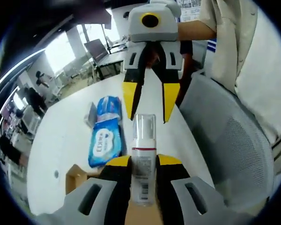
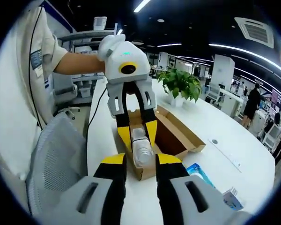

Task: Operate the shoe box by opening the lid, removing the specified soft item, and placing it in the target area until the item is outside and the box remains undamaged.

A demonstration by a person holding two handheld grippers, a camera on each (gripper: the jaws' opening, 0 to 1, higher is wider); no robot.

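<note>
My left gripper (image 1: 144, 161) is shut on a clear bottle (image 1: 144, 140) with a white pump cap. In the right gripper view the left gripper (image 2: 138, 133) holds this bottle (image 2: 141, 152) over the near end of the open brown shoe box (image 2: 178, 136), whose lid flaps are spread. A soft blue wipes pack (image 1: 105, 133) lies flat on the white table (image 1: 61, 140), outside the box; it also shows as the pack (image 2: 201, 173). My right gripper (image 1: 150, 105) faces the left one just beyond the bottle's cap, jaws spread and empty; its own jaws (image 2: 140, 161) frame the bottle from the near side.
A grey mesh chair (image 1: 229, 140) stands close to the table edge beside a person's torso (image 1: 253, 56). A small carton (image 1: 91, 115) lies by the wipes pack, and a potted plant (image 2: 180, 84) stands behind the box. Desks and people fill the far room.
</note>
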